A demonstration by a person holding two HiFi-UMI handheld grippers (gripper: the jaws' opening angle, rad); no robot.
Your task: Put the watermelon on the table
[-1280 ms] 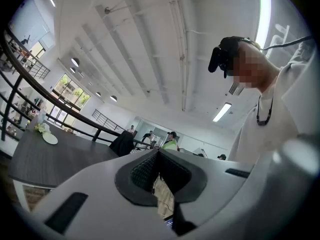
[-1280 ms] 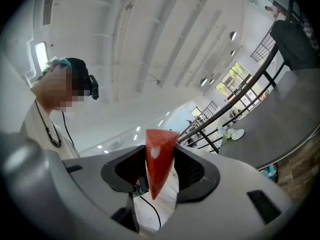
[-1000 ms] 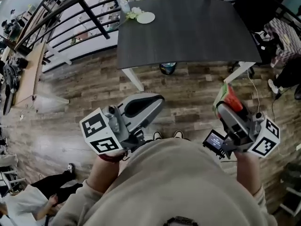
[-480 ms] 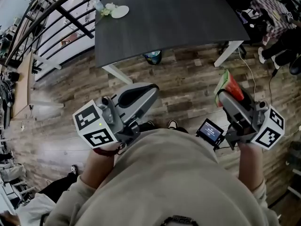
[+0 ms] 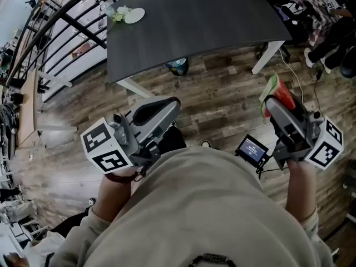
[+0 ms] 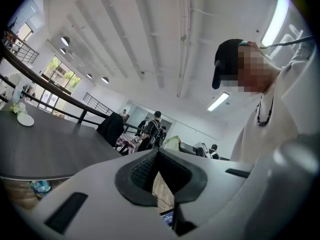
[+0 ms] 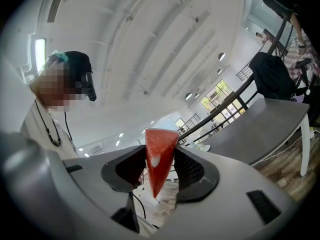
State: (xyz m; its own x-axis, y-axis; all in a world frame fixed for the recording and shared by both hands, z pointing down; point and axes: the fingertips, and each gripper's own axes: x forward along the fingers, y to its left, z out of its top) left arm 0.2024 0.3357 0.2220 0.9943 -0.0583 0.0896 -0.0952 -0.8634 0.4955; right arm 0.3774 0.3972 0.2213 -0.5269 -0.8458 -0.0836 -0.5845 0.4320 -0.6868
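Right gripper view showed my right gripper [image 7: 160,171] pinching the watermelon slice [image 7: 159,149] between its jaws, red flesh facing the camera and its point hanging down. My left gripper [image 6: 158,171] had its jaws pressed together on nothing. From the head view, the dark table [image 5: 194,32] lay ahead across the wooden floor [image 5: 222,93], well apart from both grippers, with a small plate [image 5: 134,16] near its far corner. I judged the pickup done. Reaching the table and setting the slice down remained.

Two grippers show, the left gripper [image 5: 168,105] and the right gripper [image 5: 272,100], plus one watermelon slice [image 5: 283,95], one table [image 5: 194,21], one plate [image 5: 134,15]
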